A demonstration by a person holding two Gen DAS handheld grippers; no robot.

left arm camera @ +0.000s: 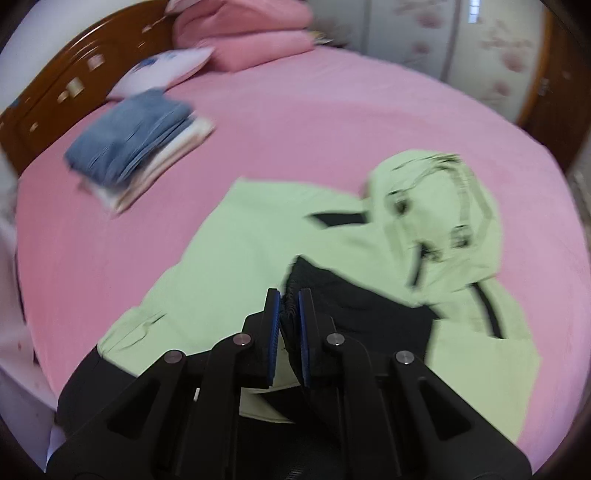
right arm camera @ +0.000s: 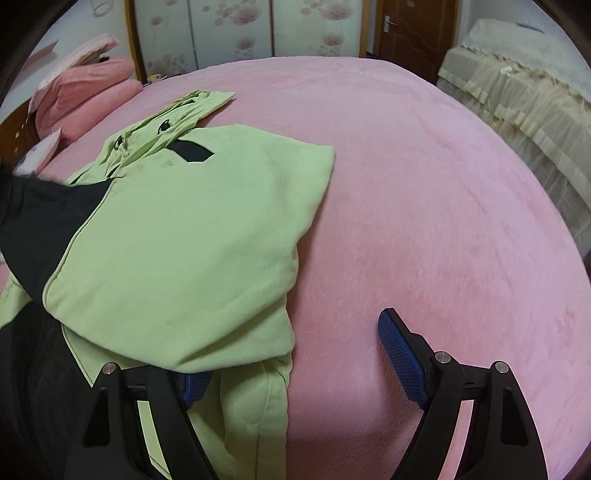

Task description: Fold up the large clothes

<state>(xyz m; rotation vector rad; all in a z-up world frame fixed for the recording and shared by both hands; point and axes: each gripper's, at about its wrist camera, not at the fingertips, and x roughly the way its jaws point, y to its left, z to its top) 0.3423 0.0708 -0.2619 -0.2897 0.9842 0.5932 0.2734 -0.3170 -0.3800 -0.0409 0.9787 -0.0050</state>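
Observation:
A light green hooded jacket (left arm camera: 236,251) with black panels lies spread on the pink bed (left arm camera: 332,122). In the left wrist view my left gripper (left arm camera: 288,301) is shut on a gathered black cuff (left arm camera: 289,306) of the jacket, lifted off the fabric below. The hood (left arm camera: 436,206) lies at the right. In the right wrist view the same jacket (right arm camera: 184,229) fills the left half. My right gripper (right arm camera: 291,347) stands open at the jacket's near right edge. Its left pad (right arm camera: 195,386) is partly hidden under a green fold, and its right finger (right arm camera: 400,354) hangs over bare bedsheet (right arm camera: 424,184).
A folded stack with blue jeans (left arm camera: 133,140) on top lies near the wooden headboard (left arm camera: 55,85), beside a white pillow (left arm camera: 162,70) and pink bedding (left arm camera: 243,33). Floral wardrobe doors (right arm camera: 240,33), a brown door (right arm camera: 413,33) and a beige-covered piece of furniture (right arm camera: 517,92) stand beyond the bed.

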